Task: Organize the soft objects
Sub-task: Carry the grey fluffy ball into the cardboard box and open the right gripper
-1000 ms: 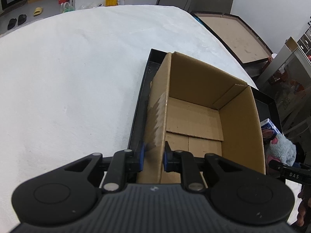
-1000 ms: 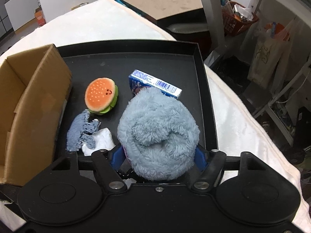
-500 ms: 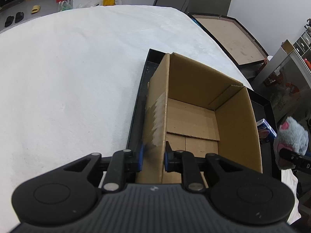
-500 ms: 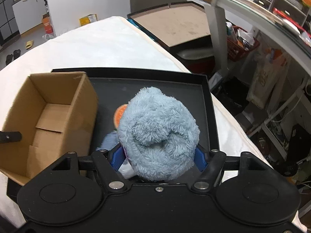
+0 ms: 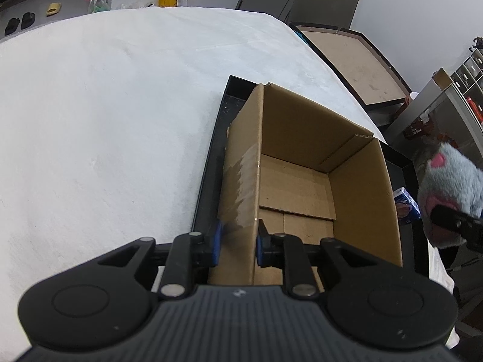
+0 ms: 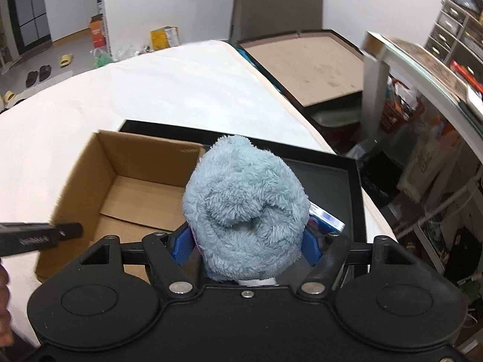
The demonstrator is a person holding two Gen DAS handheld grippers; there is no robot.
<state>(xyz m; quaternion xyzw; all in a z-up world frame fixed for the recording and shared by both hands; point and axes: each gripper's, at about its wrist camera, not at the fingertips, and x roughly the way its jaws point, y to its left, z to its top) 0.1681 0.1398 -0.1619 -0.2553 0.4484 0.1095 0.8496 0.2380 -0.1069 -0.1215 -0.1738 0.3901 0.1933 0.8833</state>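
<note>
An open, empty cardboard box (image 5: 305, 163) stands in a black tray (image 5: 208, 163) on a white-covered table. My left gripper (image 5: 238, 238) is shut on the box's near left wall. My right gripper (image 6: 246, 241) is shut on a fluffy grey-blue plush toy (image 6: 244, 208) and holds it in the air above the tray, just right of the box (image 6: 120, 187). The plush also shows at the right edge of the left wrist view (image 5: 446, 190), with pink patches. A blue-and-white carton (image 6: 327, 218) lies in the tray (image 6: 338, 178) under the plush.
The white tablecloth (image 5: 105, 114) spreads left and beyond the tray. A brown board in a dark frame (image 6: 305, 66) and a chair (image 6: 274, 3) stand beyond the table. Shelves and clutter (image 6: 437, 114) are at the right.
My right gripper has lifted the plush off the tray and carried it up and left toward the box. The burger toy and grey cloth have gone out of view. My left gripper still holds the box wall.
</note>
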